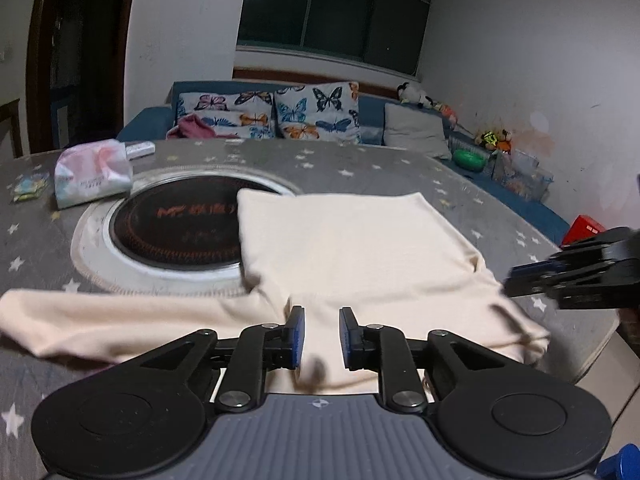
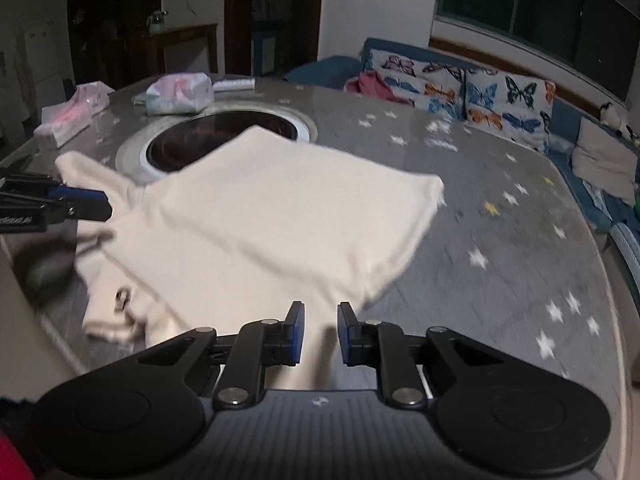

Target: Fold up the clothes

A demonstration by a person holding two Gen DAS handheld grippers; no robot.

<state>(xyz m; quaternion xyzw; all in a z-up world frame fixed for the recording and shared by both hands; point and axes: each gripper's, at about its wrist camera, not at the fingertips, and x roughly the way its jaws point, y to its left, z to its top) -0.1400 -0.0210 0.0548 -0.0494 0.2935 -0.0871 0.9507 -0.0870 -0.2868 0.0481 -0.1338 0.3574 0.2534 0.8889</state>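
Cream garment (image 1: 352, 248) spread on desk (image 1: 360, 168), partly folded, long axis running left to right along the near edge. Left claw (image 1: 321, 334) over the near hem, narrowly parted, cloth between but not visibly pinched. Right claw (image 2: 320, 332) at the right-hand near corner, likewise narrowly parted, nothing gripped. Both tilted downward toward the cloth.

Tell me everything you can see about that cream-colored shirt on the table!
The cream shirt looks like soft, plain knit cloth. Its body is folded over into a flat rectangle, and one sleeve still stretches out flat to the side. It lies on the grey starry table, with one corner covering part of the round black burner. The tongs hover at its near edge, and their pads do not press on it.
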